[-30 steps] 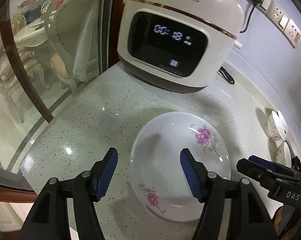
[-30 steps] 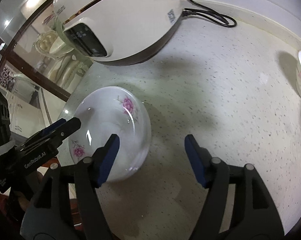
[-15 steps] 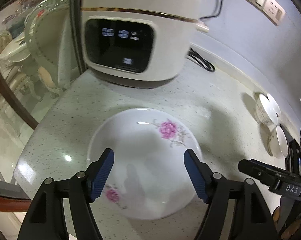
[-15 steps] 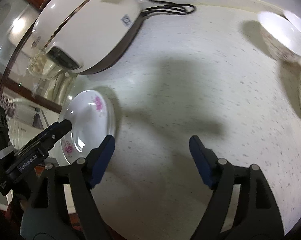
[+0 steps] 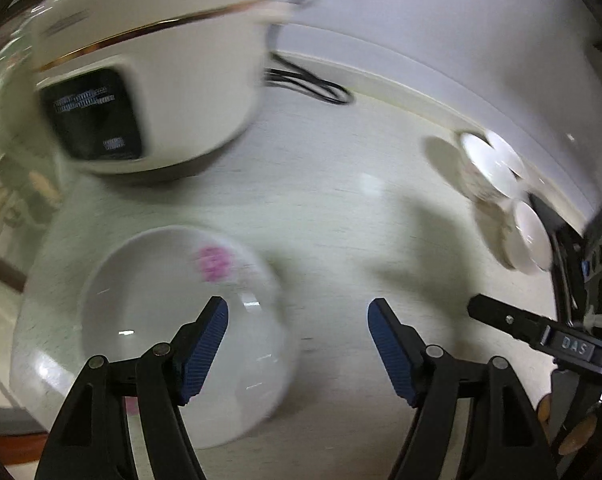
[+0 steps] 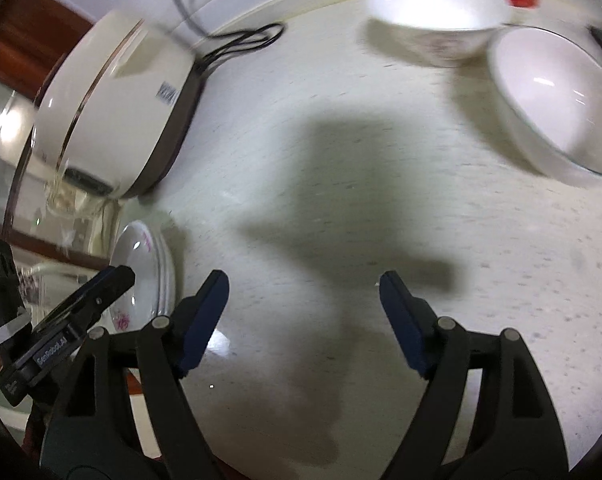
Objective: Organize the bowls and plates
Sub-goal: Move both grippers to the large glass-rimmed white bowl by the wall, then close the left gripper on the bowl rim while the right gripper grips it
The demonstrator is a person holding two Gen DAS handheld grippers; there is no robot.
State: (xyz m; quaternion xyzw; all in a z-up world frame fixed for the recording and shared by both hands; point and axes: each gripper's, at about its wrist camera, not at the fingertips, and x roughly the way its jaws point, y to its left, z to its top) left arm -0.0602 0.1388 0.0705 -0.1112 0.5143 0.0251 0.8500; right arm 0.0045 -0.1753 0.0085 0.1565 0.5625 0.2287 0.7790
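plate: flat, face up, round | left gripper: empty, jaws apart | right gripper: same

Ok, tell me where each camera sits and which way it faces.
Left wrist: behind the open left claw, facing down at the white floral plate; the right claw shows at right.
Right wrist: behind the open right claw, facing down at the speckled counter.
Shared: cream rice cooker, white bowls.
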